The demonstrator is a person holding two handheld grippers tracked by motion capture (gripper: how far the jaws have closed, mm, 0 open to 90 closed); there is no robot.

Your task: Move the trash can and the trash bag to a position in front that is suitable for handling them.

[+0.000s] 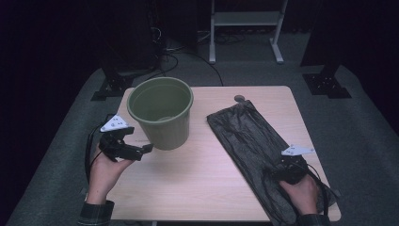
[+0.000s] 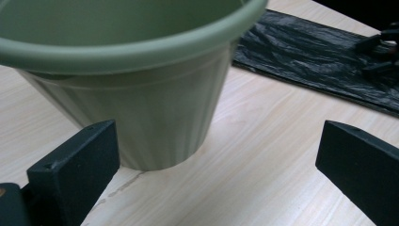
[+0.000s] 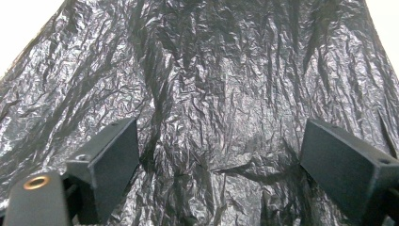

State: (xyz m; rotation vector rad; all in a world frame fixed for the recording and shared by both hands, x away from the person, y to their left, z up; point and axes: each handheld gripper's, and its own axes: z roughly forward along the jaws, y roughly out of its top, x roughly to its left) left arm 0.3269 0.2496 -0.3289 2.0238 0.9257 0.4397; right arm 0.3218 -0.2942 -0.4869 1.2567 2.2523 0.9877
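Observation:
A green plastic bucket [image 1: 161, 112] stands upright and empty on the left half of the wooden table [image 1: 197, 165]. A crumpled black plastic bag [image 1: 254, 141] lies flat along the table's right side. My left gripper [image 1: 147, 149] hovers open just left of the bucket's base, and its own view shows the bucket's ribbed wall [image 2: 160, 113] between the spread jaws. My right gripper [image 1: 277, 170] is open over the near end of the bag, with the wrinkled bag surface [image 3: 211, 103] spanning the gap between its jaws.
The table stands on grey carpet [image 1: 367, 122]. Behind it are black stand bases [image 1: 110, 84], cables and a white metal frame [image 1: 244, 28]. Bare wood lies between the bucket and the bag.

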